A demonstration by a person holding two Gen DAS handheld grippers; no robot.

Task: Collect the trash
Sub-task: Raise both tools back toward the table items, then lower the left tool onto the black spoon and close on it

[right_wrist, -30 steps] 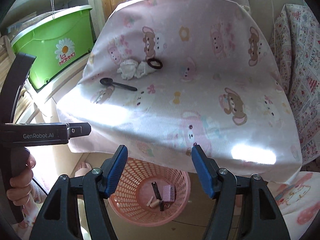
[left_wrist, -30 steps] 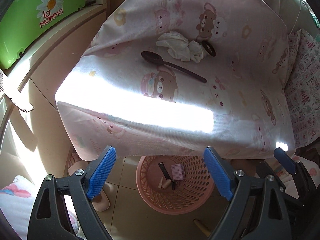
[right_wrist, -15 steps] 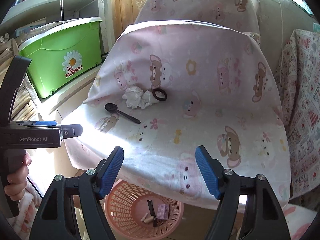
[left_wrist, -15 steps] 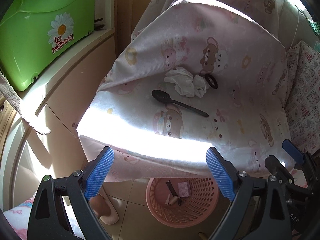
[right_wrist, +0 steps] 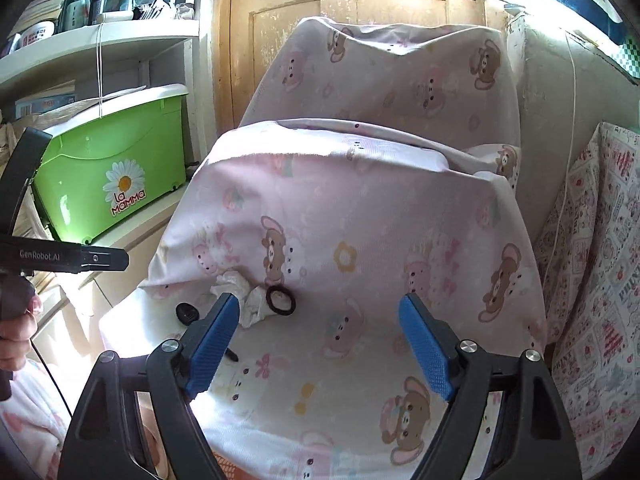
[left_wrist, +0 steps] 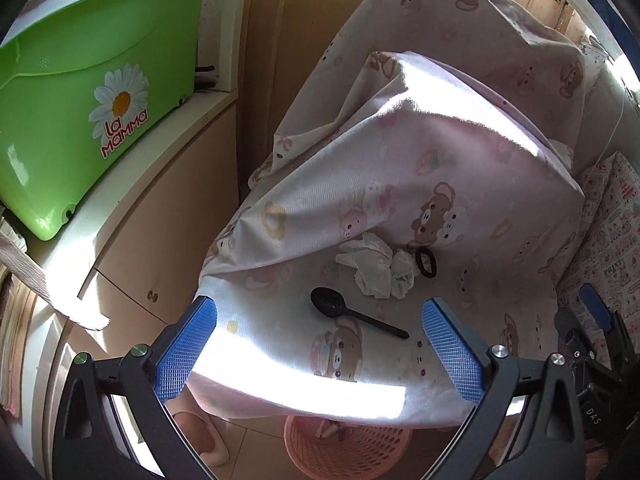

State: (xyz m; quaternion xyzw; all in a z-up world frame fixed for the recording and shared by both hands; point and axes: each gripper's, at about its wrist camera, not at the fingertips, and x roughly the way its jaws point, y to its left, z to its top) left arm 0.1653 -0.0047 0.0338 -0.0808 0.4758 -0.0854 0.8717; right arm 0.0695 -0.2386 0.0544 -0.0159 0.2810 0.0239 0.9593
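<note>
A seat draped in a pink bear-print sheet (left_wrist: pixel 472 184) is viewed from both wrist cameras. On the sheet, crumpled white tissue (left_wrist: pixel 376 268) is seen lying beside a black ring (left_wrist: pixel 426 264), the two touching or nearly so; a black plastic spoon (left_wrist: pixel 352 312) is laid just in front of the tissue, its bowl toward the left. In the right wrist view the tissue (right_wrist: pixel 240 292) and ring (right_wrist: pixel 281 300) are shown close to the left fingertip, and the spoon (right_wrist: pixel 187 314) is largely hidden behind that finger. The left gripper (left_wrist: pixel 320 344) is held above the front edge of the sheet with its blue-padded jaws spread wide and nothing between them. The right gripper (right_wrist: pixel 320 340) is likewise presented wide apart and unloaded, over the seat. A pink perforated basket (left_wrist: pixel 344 456) is partly visible on the floor below the sheet's edge, with small items inside that cannot be identified. A green storage box (left_wrist: pixel 80 92) marked "La Mamma" is set on a cream cabinet (left_wrist: pixel 168 184) to the left.
</note>
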